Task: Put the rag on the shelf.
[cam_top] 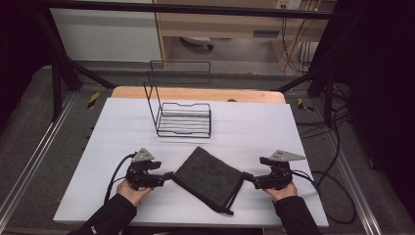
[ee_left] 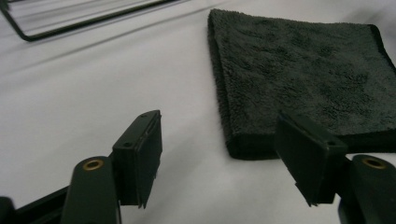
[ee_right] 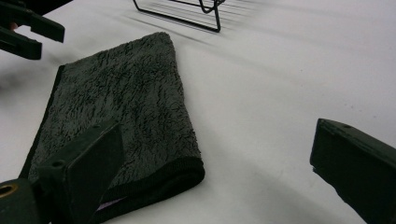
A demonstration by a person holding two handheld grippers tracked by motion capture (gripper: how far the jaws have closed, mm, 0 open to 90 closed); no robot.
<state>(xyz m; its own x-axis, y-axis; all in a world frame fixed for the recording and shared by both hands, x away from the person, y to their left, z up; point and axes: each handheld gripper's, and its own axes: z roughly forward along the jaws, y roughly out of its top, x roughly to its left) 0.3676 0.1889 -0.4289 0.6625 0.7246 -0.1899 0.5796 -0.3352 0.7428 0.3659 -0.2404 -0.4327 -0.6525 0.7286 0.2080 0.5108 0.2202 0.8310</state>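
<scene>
While folded dark towel (cam_top: 208,177) lies on white surface (cam_top: 254,127), left hand-held gripper (cam_top: 169,175) and right hand-held gripper (cam_top: 246,176) flank it, jaws apart, holding nothing; wire rack (cam_top: 183,119) beyond.

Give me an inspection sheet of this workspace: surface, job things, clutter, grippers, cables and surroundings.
Surface: white table top, bare around the work.
Job's things: folded dark towel lying flat near the front edge, set diagonally.
Clutter: black wire rack standing behind the towel, apart from it.
Grippers: left gripper open at the towel's left corner; right gripper open at its right corner; neither pinches it.
Cables: black cables trailing from both grippers.
Surroundings: dark frame posts, wooden furniture behind.
</scene>
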